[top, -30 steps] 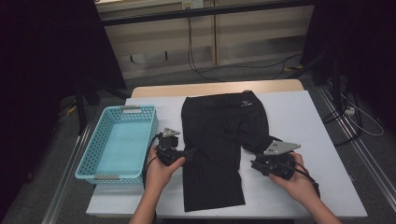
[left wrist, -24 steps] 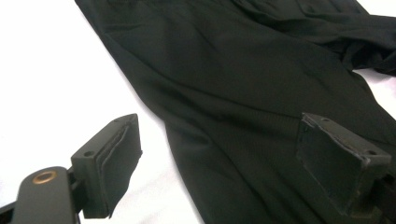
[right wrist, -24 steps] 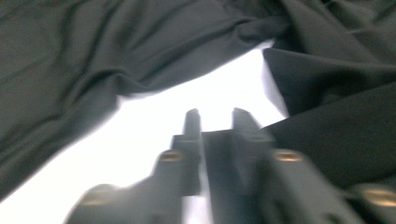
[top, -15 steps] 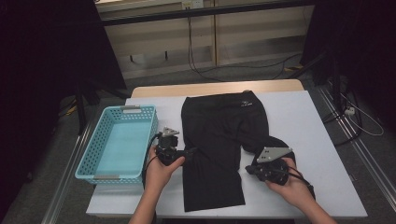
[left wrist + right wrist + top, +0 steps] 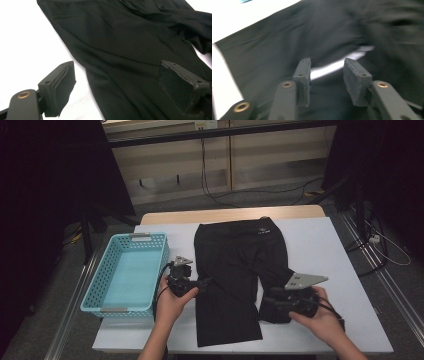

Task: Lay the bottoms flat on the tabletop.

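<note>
A pair of black shorts [image 5: 235, 265] lies flat on the white table [image 5: 340, 250], waistband at the far side. My left gripper [image 5: 200, 284] rests at the left leg's outer edge. Its jaws stand wide open: one pad [image 5: 62, 82] is over bare table, the other over the black cloth [image 5: 120, 42]. My right gripper [image 5: 266, 307] sits low over the hem of the right leg. Its jaws have just been opening and stand apart [image 5: 327, 68]. Dark cloth and a strip of white table lie under the gap, with nothing pinched between the pads.
A teal plastic basket [image 5: 127, 277] with nothing in it stands at the table's left, close to my left hand. Bare white table lies to the right of the shorts. Beyond the far edge are a wooden strip [image 5: 230, 215], cables on the floor and dark stands.
The right gripper has risen slightly over the right leg's hem and its grey plate has tilted. The left hand and the shorts' left leg have kept still.
</note>
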Motion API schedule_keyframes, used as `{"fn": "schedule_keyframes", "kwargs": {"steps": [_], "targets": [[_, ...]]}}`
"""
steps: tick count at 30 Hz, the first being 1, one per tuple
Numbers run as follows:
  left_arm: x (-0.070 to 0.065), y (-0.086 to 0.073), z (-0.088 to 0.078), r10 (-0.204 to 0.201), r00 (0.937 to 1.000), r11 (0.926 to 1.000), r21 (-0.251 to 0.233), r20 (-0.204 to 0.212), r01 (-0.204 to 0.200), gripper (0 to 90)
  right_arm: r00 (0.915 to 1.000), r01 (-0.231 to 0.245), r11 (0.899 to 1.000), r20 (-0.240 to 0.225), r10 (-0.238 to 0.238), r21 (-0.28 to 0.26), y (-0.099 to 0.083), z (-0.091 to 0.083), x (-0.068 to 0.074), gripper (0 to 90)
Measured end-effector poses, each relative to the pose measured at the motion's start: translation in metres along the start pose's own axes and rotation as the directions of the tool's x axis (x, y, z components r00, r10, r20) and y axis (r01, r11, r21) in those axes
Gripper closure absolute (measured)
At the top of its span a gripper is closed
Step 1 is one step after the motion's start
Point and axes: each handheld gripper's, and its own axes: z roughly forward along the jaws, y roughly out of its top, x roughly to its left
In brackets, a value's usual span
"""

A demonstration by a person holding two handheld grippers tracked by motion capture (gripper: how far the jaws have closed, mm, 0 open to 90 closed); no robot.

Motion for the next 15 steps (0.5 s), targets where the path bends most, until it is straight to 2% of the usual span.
{"fn": "schedule_keyframes", "kwargs": {"steps": [1, 2, 4, 6, 9, 11, 12, 13, 15], "targets": [[0.000, 0.000, 0.000, 0.000, 1.0000, 1.0000, 0.000, 0.001, 0.000, 14.8, 0.9988, -0.012, 1.000, 0.047, 0.012, -0.001, -0.002, -0.004, -0.009, 55.6], [0.000, 0.000, 0.000, 0.001, 1.0000, 1.0000, 0.000, 0.001, -0.001, 14.8, 0.9936, -0.023, 1.000, 0.110, 0.023, 0.005, -0.005, -0.007, -0.020, 55.5], [-0.001, 0.000, 0.001, 0.000, 1.0000, 1.0000, -0.002, -0.001, 0.000, 14.8, 0.9839, -0.046, 0.999, 0.174, 0.042, 0.017, -0.011, -0.009, -0.036, 55.9], [-0.001, 0.000, 0.001, 0.001, 1.0000, 1.0000, 0.004, 0.003, -0.001, 14.8, 0.9686, -0.076, 0.997, 0.240, 0.066, 0.031, -0.019, -0.009, -0.051, 56.0], [-0.001, 0.000, 0.002, 0.001, 1.0000, 1.0000, 0.009, 0.009, -0.001, 14.8, 0.9524, -0.139, 0.990, 0.279, 0.122, 0.039, -0.028, -0.009, -0.067, 55.5], [-0.001, 0.000, 0.003, 0.004, 1.0000, 0.9999, 0.011, 0.002, -0.004, 14.8, 0.9438, -0.176, 0.984, 0.291, 0.157, 0.039, -0.030, -0.008, -0.073, 56.6], [-0.001, -0.001, 0.003, 0.004, 1.0000, 0.9999, 0.013, 0.004, -0.004, 14.8, 0.9428, -0.186, 0.982, 0.289, 0.166, 0.041, -0.032, -0.007, -0.075, 61.8], [-0.001, -0.001, 0.003, 0.003, 1.0000, 0.9999, 0.015, 0.006, -0.004, 14.8, 0.9462, -0.187, 0.981, 0.278, 0.166, 0.053, -0.032, -0.005, -0.076, 68.5], [-0.002, -0.001, 0.004, 0.002, 1.0000, 0.9999, 0.011, 0.002, -0.002, 14.8, 0.9515, -0.182, 0.980, 0.265, 0.156, 0.076, -0.033, -0.002, -0.075, 73.7]]}}
